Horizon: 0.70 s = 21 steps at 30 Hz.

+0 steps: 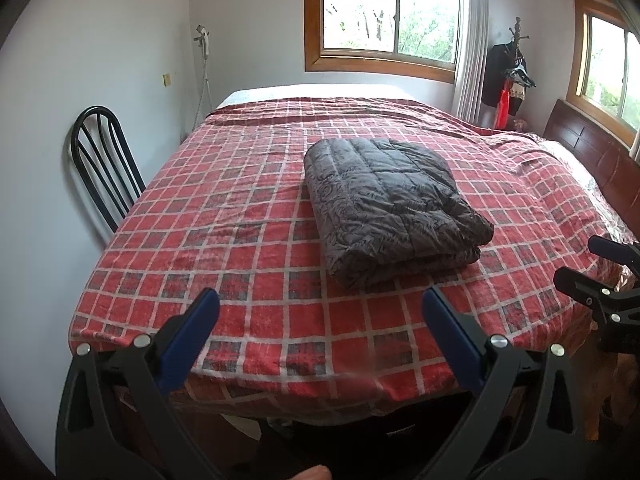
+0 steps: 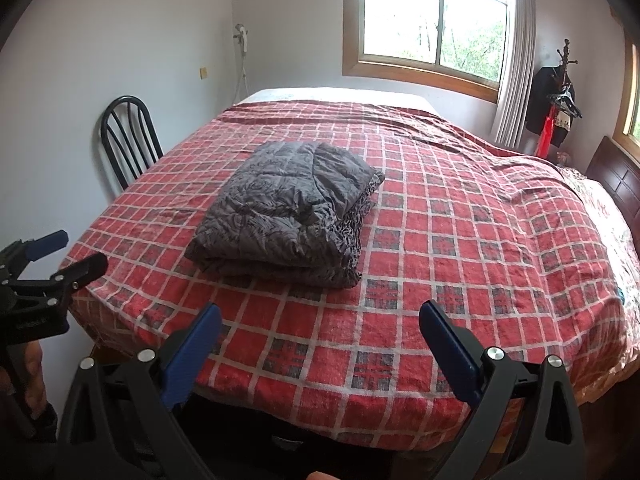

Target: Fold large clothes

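I am standing at the foot edge of a wide bed (image 1: 248, 216), and it is filling most of what both my cameras are seeing. A red checked blanket (image 2: 460, 248) with pale grid lines and darker grey squares is covering the mattress, lying fairly flat with shallow creases toward the far right corner and draping over the near edge. A strip of white sheet (image 1: 304, 90) is showing at the far end. Pale walls are enclosing the room; a wood-framed window (image 1: 384, 20) is letting in daylight above the bed, with a grey curtain (image 1: 470, 52) hanging at its right side. A black metal chair (image 1: 104, 168) with curved bars is standing against the left wall, just beside the bed. In the far right corner a coat stand (image 2: 560, 92) is carrying dark and red garments, and a dark wooden headboard (image 1: 592, 156) is running along the right side.

The folded grey quilted garment (image 1: 392, 208) is resting on the blanket near the bed's middle, puffy, stitched in channels, printed with a swirling leaf pattern, its layers stacked in a thick rectangle.

My left gripper (image 1: 320, 320) is hovering over the near edge, blue-padded fingers spread wide and gripping nothing. My right gripper (image 2: 320, 328) is doing the same, wide apart and empty, well short of the garment.
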{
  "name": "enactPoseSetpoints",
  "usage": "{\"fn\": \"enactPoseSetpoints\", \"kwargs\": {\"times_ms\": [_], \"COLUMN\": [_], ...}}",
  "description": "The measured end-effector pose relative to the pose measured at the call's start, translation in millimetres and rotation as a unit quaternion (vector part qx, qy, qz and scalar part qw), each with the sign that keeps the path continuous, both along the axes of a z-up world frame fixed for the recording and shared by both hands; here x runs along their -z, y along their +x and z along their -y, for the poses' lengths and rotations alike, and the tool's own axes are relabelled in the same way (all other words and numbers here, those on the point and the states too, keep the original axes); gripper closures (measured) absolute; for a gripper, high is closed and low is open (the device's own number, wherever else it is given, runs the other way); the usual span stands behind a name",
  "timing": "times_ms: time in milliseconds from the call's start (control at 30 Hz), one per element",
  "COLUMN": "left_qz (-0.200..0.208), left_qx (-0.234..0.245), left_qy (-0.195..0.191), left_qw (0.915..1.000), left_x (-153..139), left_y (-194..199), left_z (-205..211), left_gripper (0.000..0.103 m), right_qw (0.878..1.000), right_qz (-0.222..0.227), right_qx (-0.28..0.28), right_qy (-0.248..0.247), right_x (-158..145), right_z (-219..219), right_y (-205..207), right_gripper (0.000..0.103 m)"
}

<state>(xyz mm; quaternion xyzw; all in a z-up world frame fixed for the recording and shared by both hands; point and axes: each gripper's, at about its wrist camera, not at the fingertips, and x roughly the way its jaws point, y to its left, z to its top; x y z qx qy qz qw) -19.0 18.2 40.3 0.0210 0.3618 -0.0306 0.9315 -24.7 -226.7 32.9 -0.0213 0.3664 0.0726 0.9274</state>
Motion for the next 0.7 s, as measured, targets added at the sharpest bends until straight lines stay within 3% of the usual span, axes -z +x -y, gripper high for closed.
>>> {"fn": "enactPoseSetpoints", "kwargs": {"times_ms": [700], "left_qz": [-0.002], "left_qx": [0.004], "left_qy": [0.000], "left_qw": [1.0000], "left_x": [-0.9], "left_y": [-1.7], "left_z": [3.7], "left_gripper": [0.003], "right_qw": [1.000], "right_qz": [0.005], "right_qx": [0.007], "right_qy": [-0.002], "right_x": [-1.3], "right_z": [2.5], "right_y": [-3.9], "right_gripper": [0.004]}}
